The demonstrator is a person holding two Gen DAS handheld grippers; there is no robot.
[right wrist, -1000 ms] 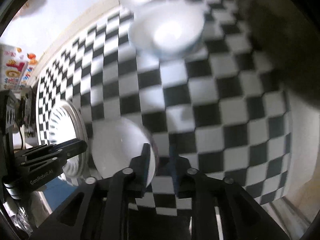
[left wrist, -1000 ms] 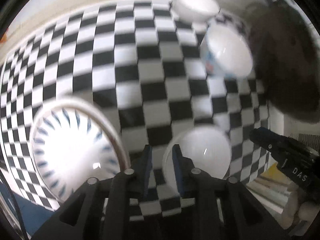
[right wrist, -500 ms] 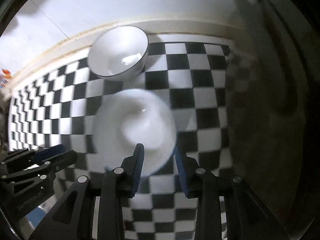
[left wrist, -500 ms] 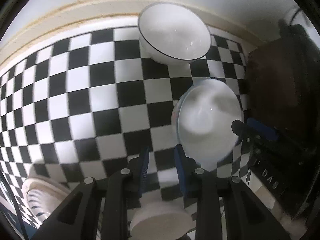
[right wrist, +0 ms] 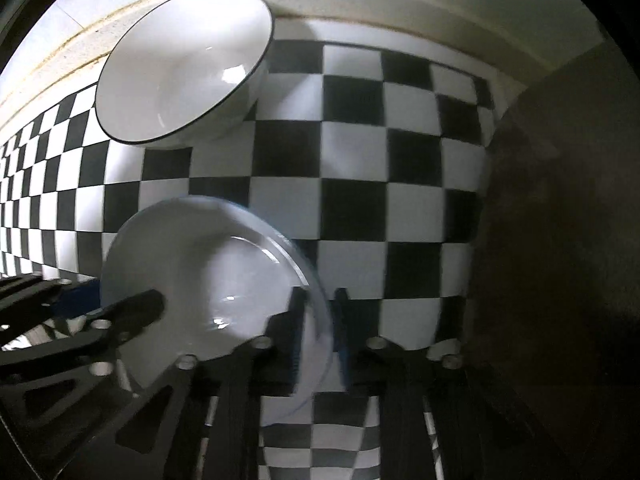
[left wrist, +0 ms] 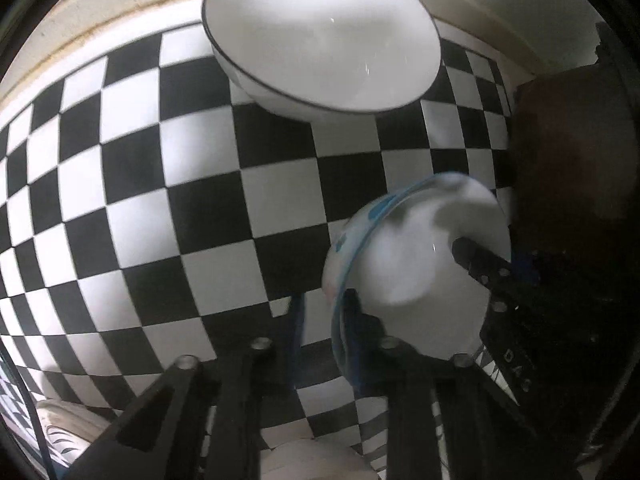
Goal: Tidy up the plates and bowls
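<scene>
While both tools reach down over the chequered black-and-white bench, they meet at one blue-patterned bowl, which sits near the right end of the cloth, just beside a dark brown object at the bench's edge. The left hand-held gripper straddles the near-left rim of that bowl: one blue-padded finger stands outside the wall and the other inside, and its jaws are closing on the rim. In the right wrist view the same bowl lies low and left, and the right hand-held gripper has the bowl's right rim running between its two fingers, its jaws also closing, with the rim blurred where it passes between the pads. Each tool shows in the other's view as black linkage reaching over the bowl's inside. The bowl looks tilted in the left wrist view, though blur makes it hard to tell whether it is off the cloth. Farther back, against the pale wall, a larger white bowl with a thin dark rim line stands well apart from the gripped one. At the lower left edge of the left wrist view a patterned plate peeks in, and a pale dish sits under the gripper's body.
</scene>
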